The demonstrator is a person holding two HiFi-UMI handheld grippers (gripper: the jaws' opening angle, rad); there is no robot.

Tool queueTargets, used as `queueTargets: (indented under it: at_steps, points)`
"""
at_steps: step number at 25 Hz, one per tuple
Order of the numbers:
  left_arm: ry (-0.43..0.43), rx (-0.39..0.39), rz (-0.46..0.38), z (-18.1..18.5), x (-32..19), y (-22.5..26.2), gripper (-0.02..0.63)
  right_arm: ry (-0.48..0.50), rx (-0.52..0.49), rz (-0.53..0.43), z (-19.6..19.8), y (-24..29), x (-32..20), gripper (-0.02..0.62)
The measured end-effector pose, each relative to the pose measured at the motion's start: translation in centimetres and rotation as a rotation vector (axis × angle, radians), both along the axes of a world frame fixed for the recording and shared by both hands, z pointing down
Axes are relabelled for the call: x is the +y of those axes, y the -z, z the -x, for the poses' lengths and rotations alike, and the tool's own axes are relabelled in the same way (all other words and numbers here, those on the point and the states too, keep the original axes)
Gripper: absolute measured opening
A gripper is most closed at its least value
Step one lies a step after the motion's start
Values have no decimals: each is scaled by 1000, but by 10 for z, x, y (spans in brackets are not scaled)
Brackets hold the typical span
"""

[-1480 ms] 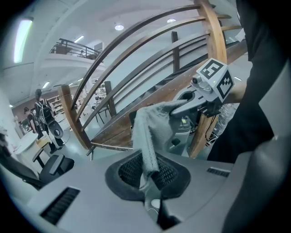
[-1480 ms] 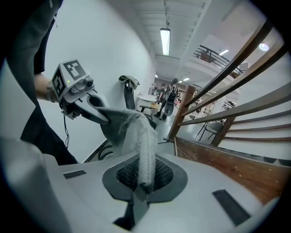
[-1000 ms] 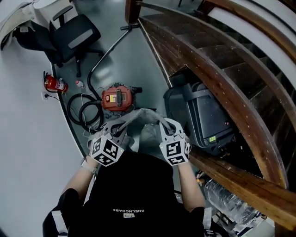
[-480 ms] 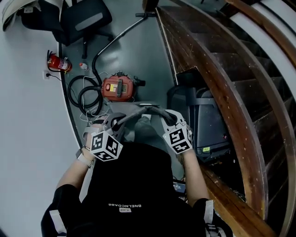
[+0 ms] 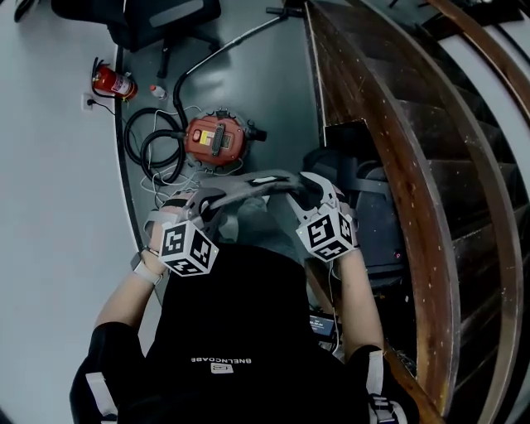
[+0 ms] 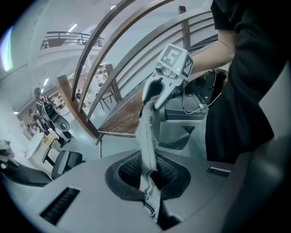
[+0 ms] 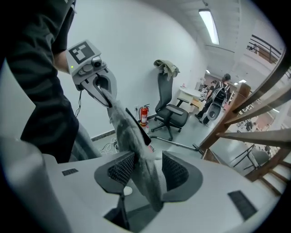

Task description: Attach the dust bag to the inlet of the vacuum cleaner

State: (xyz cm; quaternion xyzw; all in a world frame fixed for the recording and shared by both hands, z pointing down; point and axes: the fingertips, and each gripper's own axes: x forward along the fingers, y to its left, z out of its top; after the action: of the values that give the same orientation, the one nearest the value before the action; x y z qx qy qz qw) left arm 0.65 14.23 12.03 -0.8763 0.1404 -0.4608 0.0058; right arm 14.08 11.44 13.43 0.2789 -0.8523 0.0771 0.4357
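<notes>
A grey cloth dust bag (image 5: 258, 184) hangs stretched between my two grippers above the floor, just in front of the red vacuum cleaner (image 5: 217, 139). My left gripper (image 5: 204, 205) is shut on one edge of the bag (image 6: 148, 136), with the fabric pinched between its pads (image 6: 129, 169). My right gripper (image 5: 303, 189) has its jaws opening. The bag's other edge (image 7: 136, 157) lies loose between its pads (image 7: 175, 172), with a gap on one side. Each gripper view shows the other gripper (image 6: 158, 93) (image 7: 98, 87) at the bag's far end.
A black hose coil (image 5: 152, 151) and loose cables lie left of the vacuum, and its wand (image 5: 232, 45) runs away across the floor. A fire extinguisher (image 5: 113, 81) and an office chair (image 5: 157, 15) stand by the wall. A dark grey machine (image 5: 368, 207) and wooden stairs (image 5: 397, 149) close off the right.
Both hands have sunk with the bag still spread between them, and the right gripper has rolled. The view has swung so the vacuum sits higher in the picture.
</notes>
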Motion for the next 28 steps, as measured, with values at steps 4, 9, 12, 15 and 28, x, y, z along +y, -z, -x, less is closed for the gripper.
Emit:
queueTargets:
  at_steps: [4, 9, 12, 15, 28]
  points:
    - [-13, -20, -4, -5, 5, -7, 21, 118, 16, 25, 7, 1, 3, 179]
    - [-31, -43, -15, -4, 7, -12, 21, 276, 71, 44, 17, -8, 15, 179]
    - [-38, -51, -16, -5, 9, -15, 21, 314, 101, 33, 19, -15, 17, 178]
    - [-38, -52, -12, -6, 9, -18, 21, 338, 125, 29, 21, -23, 18, 148]
    - [-8, -12, 114, -7, 22, -49, 75, 400, 267, -6, 22, -41, 18, 44]
